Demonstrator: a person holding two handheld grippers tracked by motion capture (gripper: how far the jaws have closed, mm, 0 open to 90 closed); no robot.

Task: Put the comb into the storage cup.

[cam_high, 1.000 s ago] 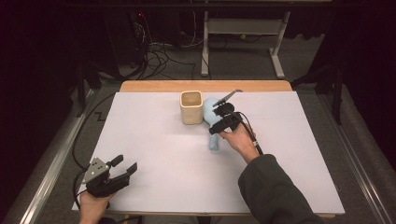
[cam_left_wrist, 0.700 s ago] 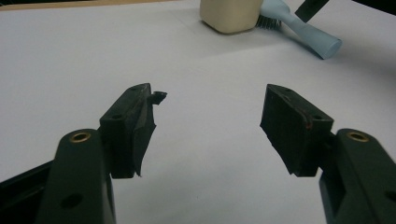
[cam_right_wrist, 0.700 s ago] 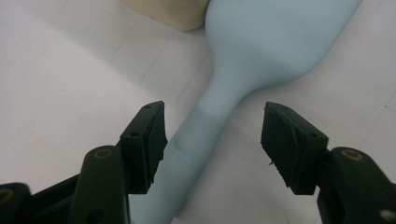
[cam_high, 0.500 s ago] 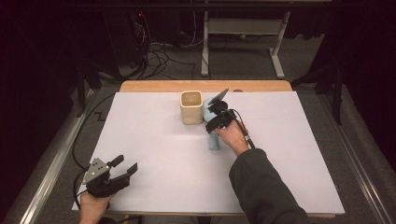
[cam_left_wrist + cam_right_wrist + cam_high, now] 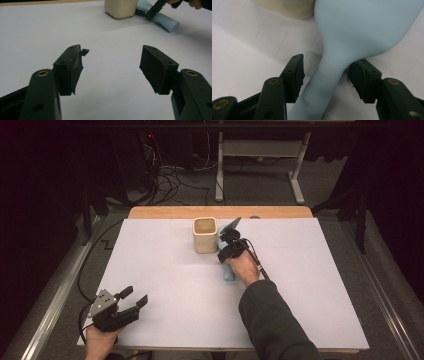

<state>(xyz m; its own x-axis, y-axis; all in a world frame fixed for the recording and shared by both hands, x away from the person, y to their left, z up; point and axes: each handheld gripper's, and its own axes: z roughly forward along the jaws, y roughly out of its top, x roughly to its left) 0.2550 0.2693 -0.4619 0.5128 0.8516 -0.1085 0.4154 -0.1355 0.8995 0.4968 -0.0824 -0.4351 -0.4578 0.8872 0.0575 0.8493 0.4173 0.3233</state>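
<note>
Closing in on a blue brush beside the cup

Straddling the neck of a pale blue brush [image 5: 352, 37], the right hand-held gripper [image 5: 325, 76] has its jaws closing around the handle; the right pad looks to be touching it, while the left pad stands just clear, so no firm grasp shows. The brush lies flat on the white desk [image 5: 165, 270], its head against the cream cup [image 5: 205, 234] at the far middle. From above, the brush [image 5: 229, 272] peeks out under the person's right hand [image 5: 245, 270], with the right hand-held gripper [image 5: 227, 251] angled down beside the cup. Near the front left corner, the left hand-held gripper [image 5: 136, 299] rests released, its jaws apart over bare desk with nothing between them. From there, the cup [image 5: 120, 8] and brush [image 5: 163, 20] sit well apart from it.
</note>
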